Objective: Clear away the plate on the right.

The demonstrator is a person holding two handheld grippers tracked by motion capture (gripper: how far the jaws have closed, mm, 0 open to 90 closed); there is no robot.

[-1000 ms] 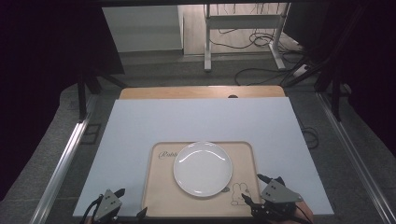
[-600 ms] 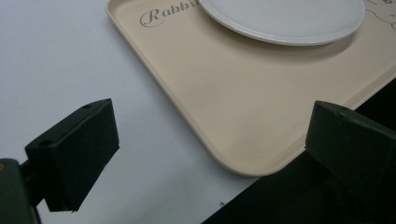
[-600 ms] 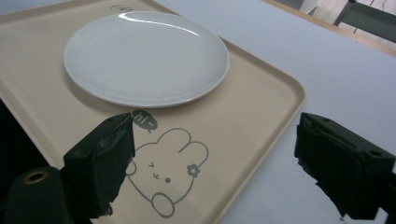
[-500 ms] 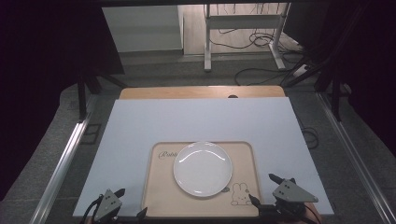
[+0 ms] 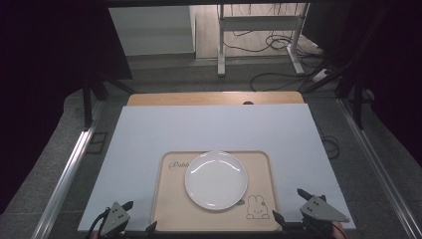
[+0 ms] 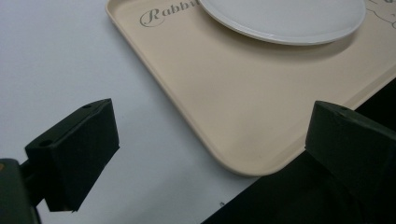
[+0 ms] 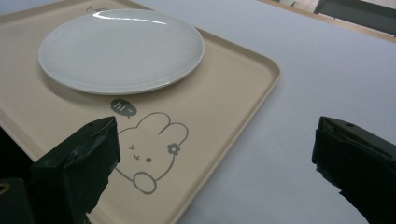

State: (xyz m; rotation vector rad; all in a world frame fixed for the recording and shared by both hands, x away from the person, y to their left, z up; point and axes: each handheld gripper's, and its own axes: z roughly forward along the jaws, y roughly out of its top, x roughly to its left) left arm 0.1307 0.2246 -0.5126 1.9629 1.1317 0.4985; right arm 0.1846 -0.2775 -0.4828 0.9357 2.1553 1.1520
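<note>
High view: plate on tray

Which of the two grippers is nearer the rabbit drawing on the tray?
The right gripper. The rabbit drawing sits in the tray's near right corner, beside it; the left gripper is at the opposite near corner.

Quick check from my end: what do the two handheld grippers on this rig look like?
Both match. Each has two chunky matte-black fingers with blunt, angled tips, as on the left gripper and the right gripper. From above, a grey three-cornered plate with small dark holes tops each body, and a dark cable loops beside the left one.
</note>
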